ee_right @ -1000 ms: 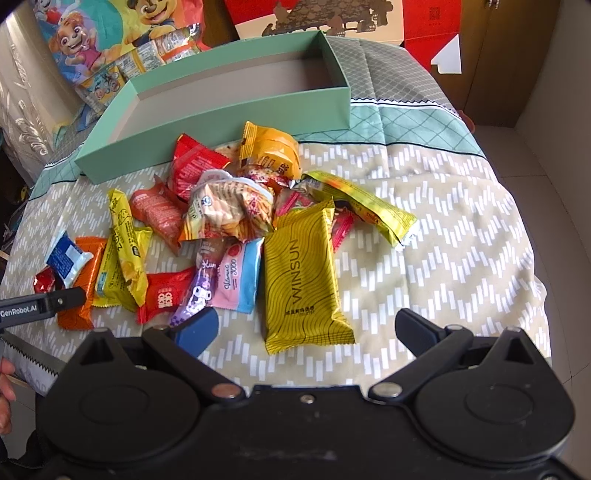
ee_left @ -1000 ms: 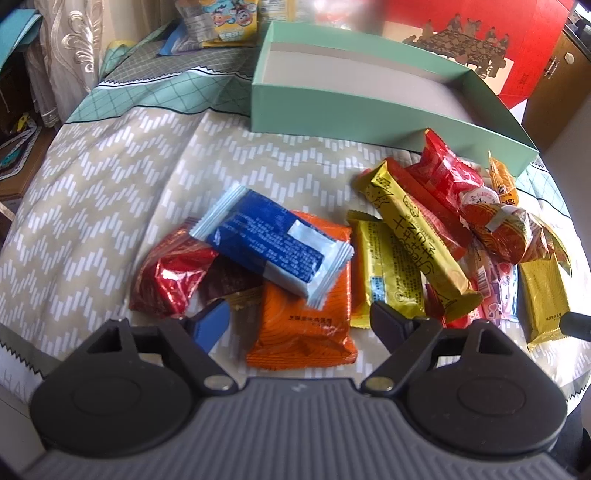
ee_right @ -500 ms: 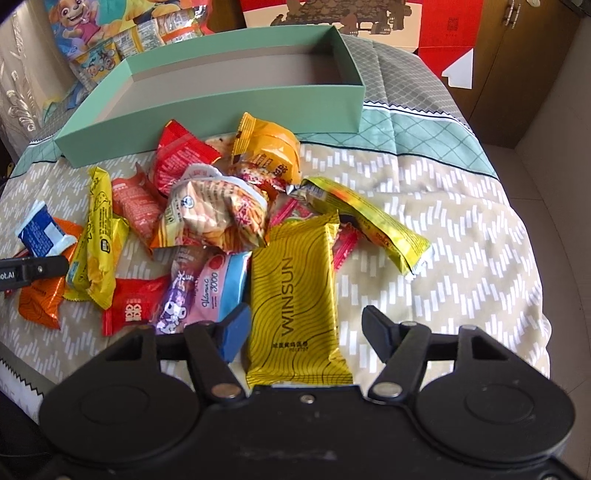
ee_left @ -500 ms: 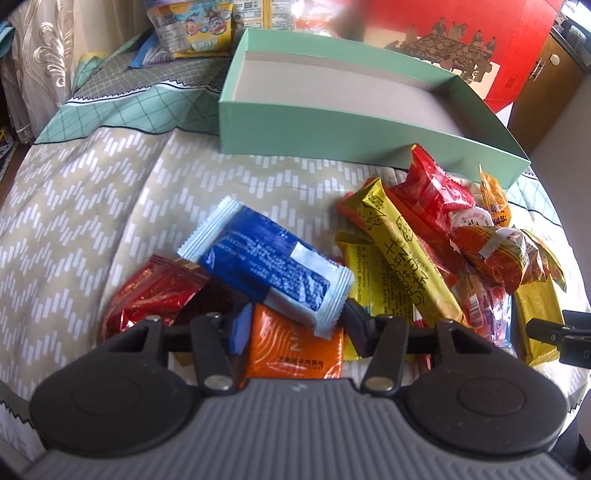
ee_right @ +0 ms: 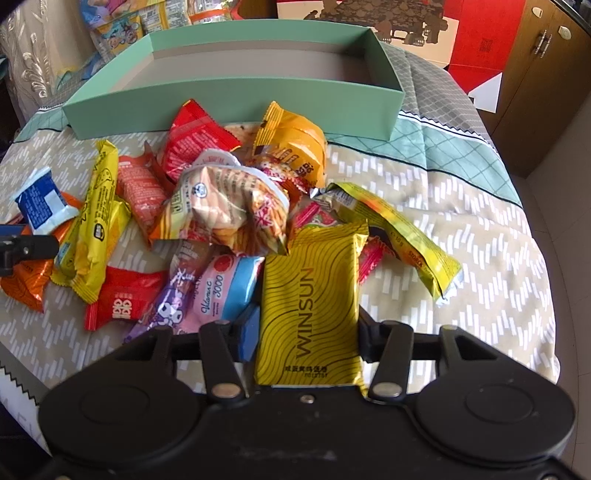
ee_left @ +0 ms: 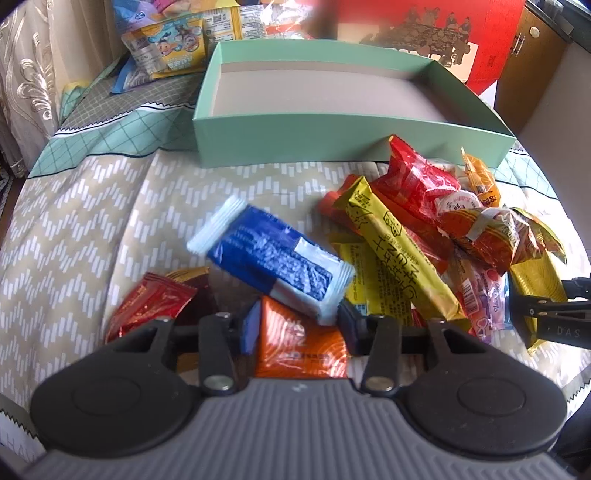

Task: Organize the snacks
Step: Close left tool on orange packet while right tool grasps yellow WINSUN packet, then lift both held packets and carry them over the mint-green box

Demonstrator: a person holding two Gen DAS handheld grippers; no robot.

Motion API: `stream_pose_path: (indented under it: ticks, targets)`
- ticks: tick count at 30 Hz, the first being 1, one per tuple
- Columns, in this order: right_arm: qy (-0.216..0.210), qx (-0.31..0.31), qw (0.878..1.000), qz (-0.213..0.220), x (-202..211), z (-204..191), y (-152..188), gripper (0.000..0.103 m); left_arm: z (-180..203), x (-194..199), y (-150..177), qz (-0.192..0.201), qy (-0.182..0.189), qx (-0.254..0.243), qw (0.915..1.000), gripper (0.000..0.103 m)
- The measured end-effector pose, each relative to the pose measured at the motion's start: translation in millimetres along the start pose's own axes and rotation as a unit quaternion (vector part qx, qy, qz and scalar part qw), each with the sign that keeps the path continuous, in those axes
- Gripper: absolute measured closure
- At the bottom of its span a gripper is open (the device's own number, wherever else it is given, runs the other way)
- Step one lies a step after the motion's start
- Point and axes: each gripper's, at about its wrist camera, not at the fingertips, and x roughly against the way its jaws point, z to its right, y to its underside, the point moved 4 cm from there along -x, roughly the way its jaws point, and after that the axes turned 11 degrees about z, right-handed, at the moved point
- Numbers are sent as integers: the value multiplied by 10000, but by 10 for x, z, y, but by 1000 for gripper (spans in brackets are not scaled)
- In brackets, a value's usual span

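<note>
as both tongs close, my left tongs [ee_left: 297, 325] pinch the orange pack [ee_left: 301, 349], right tongs [ee_right: 308, 334] the gold pack [ee_right: 310, 314].

A home is shown, most likely a bedroom. The surface is covered by a quilted bedspread [ee_left: 92, 229] printed with beige chevrons and teal lattice bands, as is found on a bed. An embroidered curtain [ee_left: 26, 74] is seen hanging at the left edge. A brown wooden cabinet [ee_right: 535, 74] with metal handles is set against the wall at the right, and a red gift box [ee_left: 461, 33] is propped at the back.
</note>
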Motion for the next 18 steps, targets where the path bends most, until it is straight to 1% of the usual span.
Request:
stream_pose_path:
  ticks: [1, 2, 3, 4, 5, 6, 7, 9, 11, 13, 14, 15, 16, 17, 18]
  targets:
    - [-178, -255, 9995, -27, -9, 71, 8, 53, 7, 9, -19, -32, 242, 103, 9996, 72]
    - [-320, -487, 9983, 0, -2, 127, 8, 53, 14, 11, -28, -75, 372, 148, 9992, 71]
    - [-520, -816, 9953, -4, 10, 241, 10, 53, 22, 10, -28, -92, 354, 105, 9993, 70]
    - [-647, -1020, 9927, -22, 9, 312, 12, 53, 30, 4, -14, -87, 183, -32, 9998, 64]
    - [-709, -1174, 9905, -41, 22, 389, 21, 54, 32, 0, -2, -85, 55, -137, 9999, 62]
    - [-704, -1261, 9895, -52, 25, 430, 26, 54, 31, -8, 14, -123, -40, -207, 9997, 54]
    - [-665, -1291, 9894, -58, 32, 472, 41, 53, 23, -14, 35, -189, -112, -251, 9994, 44]
    - [-521, -1219, 9912, -53, 52, 497, 54, 46, 42, 2, 64, -202, -215, -379, 9988, 35]
    - [-421, -1090, 9931, -52, 91, 472, 87, 45, 99, 11, 82, -190, -235, -573, 9979, 34]
    - [-365, -1039, 9939, -80, 120, 448, 118, 45, 182, -23, 88, -256, -53, -688, 9973, 31]
    - [-308, -993, 9945, -84, 129, 440, 122, 43, 225, -49, 95, -270, -10, -766, 9967, 30]
    - [-253, -943, 9952, -81, 138, 428, 122, 39, 248, -61, 91, -236, -6, -833, 9962, 25]
    - [-188, -874, 9960, -72, 142, 471, 88, 36, 264, -77, 80, -189, -12, -883, 9959, 24]
    - [-143, -820, 9965, -50, 161, 464, 72, 28, 256, -84, 67, -162, 78, -835, 9963, 28]
    - [-117, -782, 9969, -25, 181, 450, 62, 21, 229, -78, 53, -145, 202, -713, 9971, 49]
